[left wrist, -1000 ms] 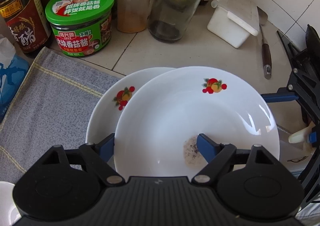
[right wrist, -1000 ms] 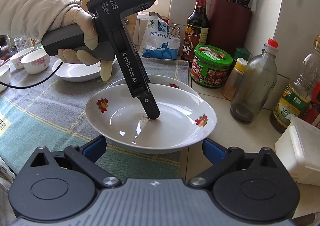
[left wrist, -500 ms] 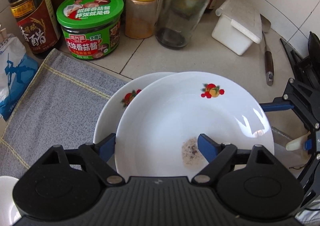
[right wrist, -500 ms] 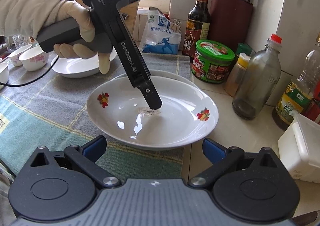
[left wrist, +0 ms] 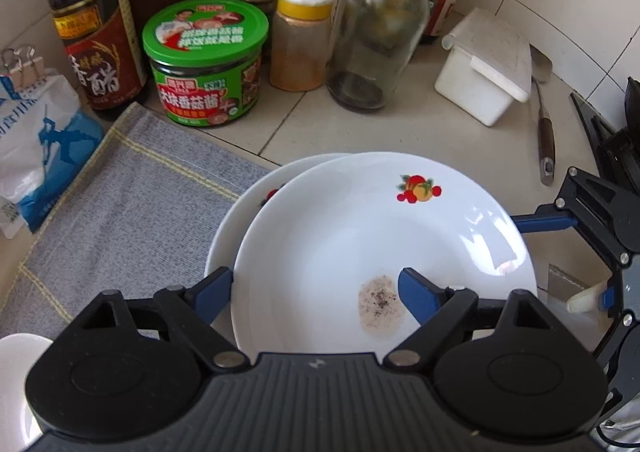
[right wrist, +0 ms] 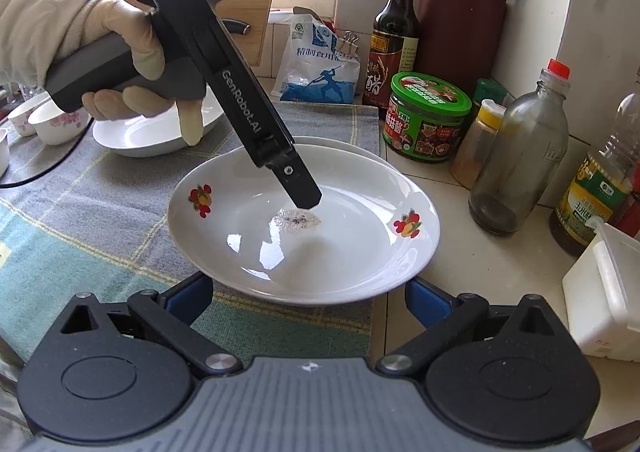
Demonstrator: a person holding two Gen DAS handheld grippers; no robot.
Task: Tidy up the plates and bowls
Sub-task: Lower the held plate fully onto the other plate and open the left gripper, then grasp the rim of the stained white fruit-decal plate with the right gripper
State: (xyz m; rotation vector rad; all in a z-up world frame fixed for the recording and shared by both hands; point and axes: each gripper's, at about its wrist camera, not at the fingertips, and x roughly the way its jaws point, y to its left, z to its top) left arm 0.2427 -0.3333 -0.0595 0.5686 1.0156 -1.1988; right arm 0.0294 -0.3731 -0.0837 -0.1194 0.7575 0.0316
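Observation:
A white plate with fruit prints [left wrist: 360, 236] [right wrist: 320, 252] carries a speckled smear and rests on a second like plate [left wrist: 236, 212] [right wrist: 348, 144] at the edge of a grey cloth. My left gripper [left wrist: 316, 288] is open, its fingers raised over the top plate's near rim; the right wrist view shows one fingertip [right wrist: 306, 198] just above the smear. My right gripper [right wrist: 308, 292] is open, its fingers at either side of the plate's near rim. A white bowl [right wrist: 148, 132] and small flowered cups [right wrist: 56, 124] stand farther left.
Along the tiled wall stand a vinegar bottle [left wrist: 94, 24], a green-lidded jar [left wrist: 206, 60], a spice shaker [left wrist: 298, 36], a glass bottle [left wrist: 376, 24], a white box [left wrist: 484, 64], a salt bag [left wrist: 36, 140]. A spatula [left wrist: 546, 132] lies at right.
My left gripper has lifted up and back from the top plate's centre, leaving the plate resting on the lower one. The right gripper has moved closer to the plate's near rim.

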